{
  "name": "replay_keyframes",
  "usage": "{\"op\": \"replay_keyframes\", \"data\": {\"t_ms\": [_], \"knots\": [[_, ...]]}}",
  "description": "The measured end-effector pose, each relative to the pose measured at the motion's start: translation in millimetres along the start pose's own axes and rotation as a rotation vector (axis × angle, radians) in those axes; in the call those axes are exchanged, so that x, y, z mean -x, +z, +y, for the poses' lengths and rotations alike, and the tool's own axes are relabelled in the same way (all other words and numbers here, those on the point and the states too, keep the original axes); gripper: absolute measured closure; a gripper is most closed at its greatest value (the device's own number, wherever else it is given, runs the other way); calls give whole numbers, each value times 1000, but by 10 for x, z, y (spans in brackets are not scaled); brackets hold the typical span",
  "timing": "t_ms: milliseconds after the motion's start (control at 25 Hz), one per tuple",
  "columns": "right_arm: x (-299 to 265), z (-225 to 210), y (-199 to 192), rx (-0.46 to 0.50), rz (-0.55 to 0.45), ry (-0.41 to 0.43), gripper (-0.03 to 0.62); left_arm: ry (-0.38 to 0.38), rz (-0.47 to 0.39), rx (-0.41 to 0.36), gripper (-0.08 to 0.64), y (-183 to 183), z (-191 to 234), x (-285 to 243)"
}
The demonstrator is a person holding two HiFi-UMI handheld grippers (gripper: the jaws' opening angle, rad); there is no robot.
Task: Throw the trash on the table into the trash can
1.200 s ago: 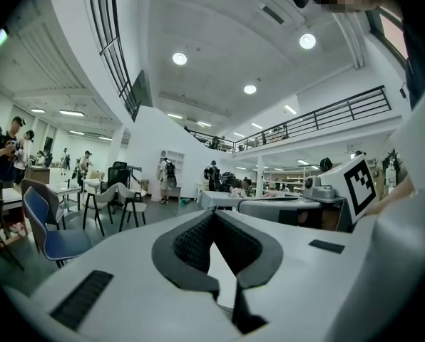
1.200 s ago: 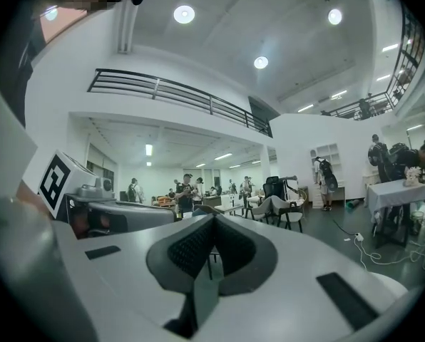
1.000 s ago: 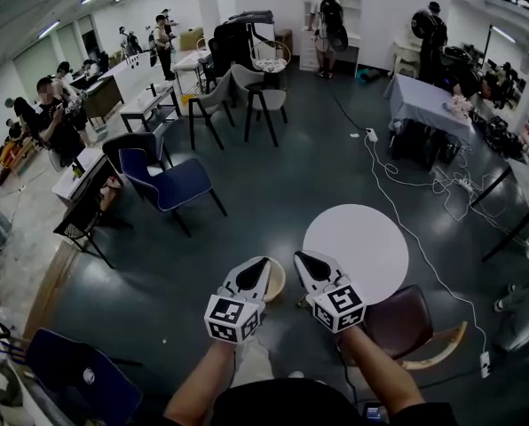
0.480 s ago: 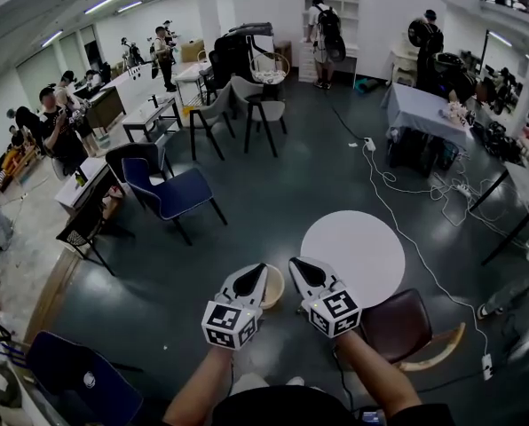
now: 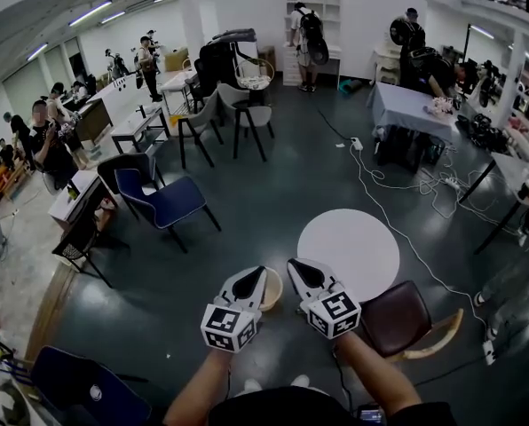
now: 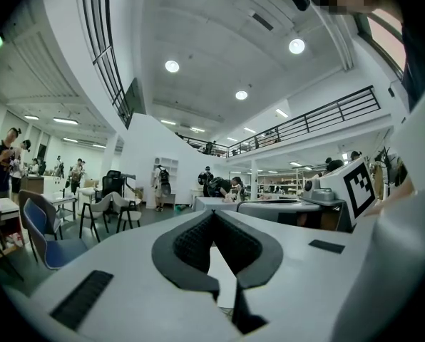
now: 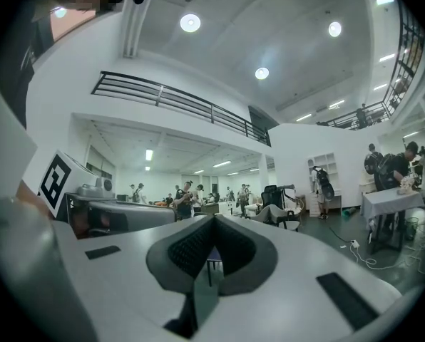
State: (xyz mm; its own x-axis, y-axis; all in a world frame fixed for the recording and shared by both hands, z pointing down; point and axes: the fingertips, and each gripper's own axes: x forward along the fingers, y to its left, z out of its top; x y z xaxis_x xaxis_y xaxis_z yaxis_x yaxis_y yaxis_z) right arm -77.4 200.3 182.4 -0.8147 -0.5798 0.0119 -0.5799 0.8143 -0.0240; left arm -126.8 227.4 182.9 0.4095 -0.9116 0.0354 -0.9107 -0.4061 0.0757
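As seen from head view, left claw and right claw held out level, side by side, over dark floor. Left claw: jaws pressed together at tips, nothing pinched. Right claw: jaws likewise together, nothing pinched. Trash can: beige, round, on floor, partly hidden behind left claw, just beside round white table. Brown chair: touching table's near edge.

A round white table stands on the dark, glossy floor. On the floor just beside it are a brown chair and a pale round bin. A white cable trails past the far side
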Motion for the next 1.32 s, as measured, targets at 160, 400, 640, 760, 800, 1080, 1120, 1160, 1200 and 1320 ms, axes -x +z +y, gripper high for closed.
{"op": "replay_keyframes", "data": {"t_ms": [160,400,640,760,800,1080,1120,1160,1200,1320], "knots": [[18,135,101,5,-17,-25,574,1,-9,-12,551,84,103,193],[12,261,102,7,-18,-59,574,-13,-16,-7,551,93,208,357],[-51,360,124,19,-12,-58,574,-26,-20,-6,551,102,234,403],[-85,392,151,28,-13,-55,574,-26,-21,-10,551,93,248,421],[-89,409,163,30,-15,-54,574,-27,-21,-12,551,95,248,436],[-135,576,186,27,-23,-49,574,-28,-33,-17,551,137,298,591],[-145,583,186,27,-23,-47,574,-29,-33,-18,551,137,304,593],[-156,582,189,27,-24,-46,574,-29,-32,-18,551,137,311,587],[-167,577,195,27,-25,-44,574,-28,-30,-17,551,136,319,578],[-198,558,223,22,-30,-39,574,-28,-29,-3,551,130,353,553]]}}
